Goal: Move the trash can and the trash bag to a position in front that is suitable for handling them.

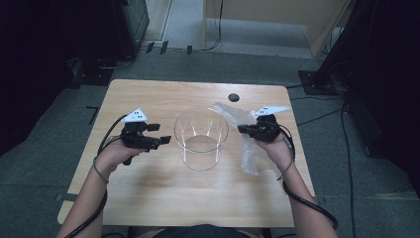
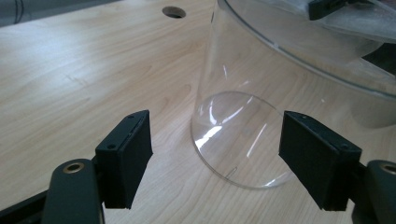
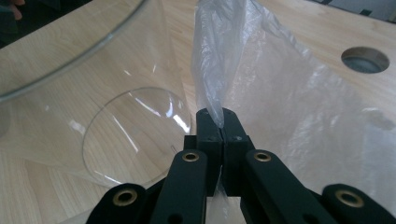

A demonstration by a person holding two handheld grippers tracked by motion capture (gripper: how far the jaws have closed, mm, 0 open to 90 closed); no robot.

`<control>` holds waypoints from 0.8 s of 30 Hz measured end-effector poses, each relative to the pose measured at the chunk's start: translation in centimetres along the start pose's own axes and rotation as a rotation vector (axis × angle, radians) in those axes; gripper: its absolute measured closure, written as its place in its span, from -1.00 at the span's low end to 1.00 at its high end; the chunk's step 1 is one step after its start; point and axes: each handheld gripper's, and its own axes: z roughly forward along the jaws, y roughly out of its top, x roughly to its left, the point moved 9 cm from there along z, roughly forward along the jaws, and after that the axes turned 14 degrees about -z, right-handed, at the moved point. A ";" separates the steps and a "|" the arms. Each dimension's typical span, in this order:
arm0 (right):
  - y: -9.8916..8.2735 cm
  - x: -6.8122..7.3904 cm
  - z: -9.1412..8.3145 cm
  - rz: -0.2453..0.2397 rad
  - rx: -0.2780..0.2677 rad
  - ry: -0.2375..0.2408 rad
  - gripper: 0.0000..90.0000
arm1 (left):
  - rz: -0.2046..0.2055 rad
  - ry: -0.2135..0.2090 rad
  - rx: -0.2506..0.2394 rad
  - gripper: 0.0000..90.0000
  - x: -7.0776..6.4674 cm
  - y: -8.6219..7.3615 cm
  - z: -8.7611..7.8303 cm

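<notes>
I am working over a pale wooden table (image 1: 148, 198) with rounded corners and a round cable hole (image 1: 233, 97) near its far edge; it stands on grey carpet, with dark equipment stands and loose cables at both sides and a light wooden panel beyond. At the table's middle stands a clear glass cylinder (image 1: 200, 138), upright, open at the top, smooth and thin-walled, its round base catching bright reflections. My right gripper (image 3: 219, 122) has its black jaws clenched on a pinched fold of a thin, crinkled, translucent plastic bag (image 1: 246, 148), which hangs from the grip down to the wood just right of the cylinder. My left gripper (image 2: 215, 158) is released, its flat matte pads (image 2: 130, 154) spread wide and bare, held off the wood just left of the cylinder and pointing at its lower wall.
</notes>
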 end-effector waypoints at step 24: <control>6.2 3.4 -1.5 -0.130 -0.081 0.085 0.99 | 0.051 -0.008 -0.010 -0.45 -1.4 1.5 -0.5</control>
